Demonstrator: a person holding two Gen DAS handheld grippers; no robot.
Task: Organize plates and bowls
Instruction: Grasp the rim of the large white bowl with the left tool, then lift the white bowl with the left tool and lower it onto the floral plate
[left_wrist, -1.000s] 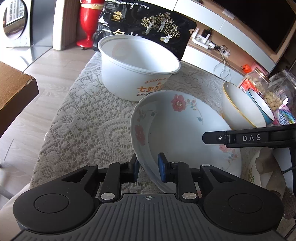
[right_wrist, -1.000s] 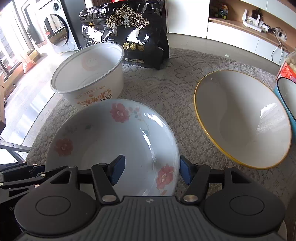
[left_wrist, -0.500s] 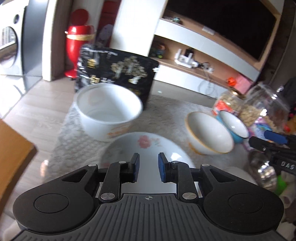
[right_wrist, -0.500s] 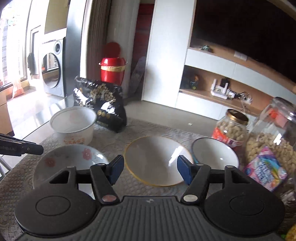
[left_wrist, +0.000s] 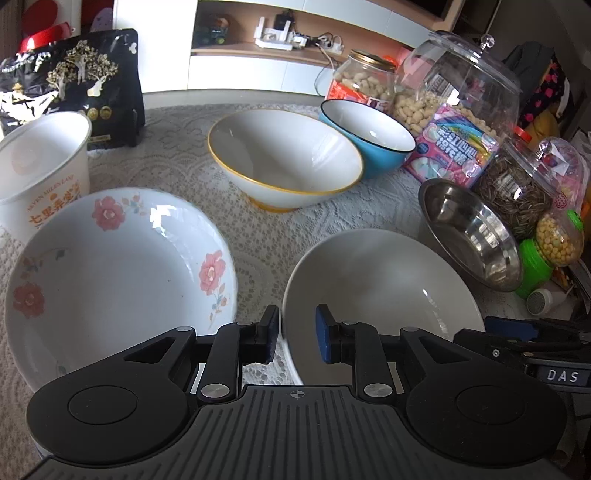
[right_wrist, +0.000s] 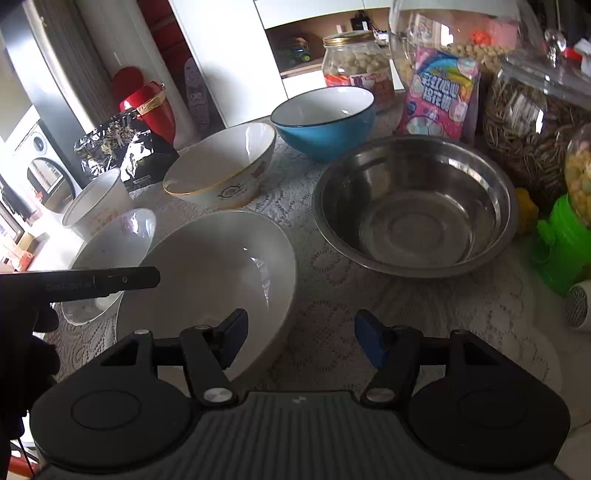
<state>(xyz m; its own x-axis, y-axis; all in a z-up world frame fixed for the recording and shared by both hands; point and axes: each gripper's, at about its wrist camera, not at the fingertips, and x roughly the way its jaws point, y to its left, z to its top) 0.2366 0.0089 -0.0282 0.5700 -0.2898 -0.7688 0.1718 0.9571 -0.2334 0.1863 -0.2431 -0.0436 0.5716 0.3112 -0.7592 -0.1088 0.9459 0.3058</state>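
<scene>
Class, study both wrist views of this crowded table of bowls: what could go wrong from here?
1. The left tool straddles the plain bowl's near rim, jaws opening; a thin rim pinch could slip or tip it.
2. The steel bowl sits close against the seed jar and green jar; lifting it may knock them.
3. The right tool, closing over bare cloth, could snag the lace.
</scene>
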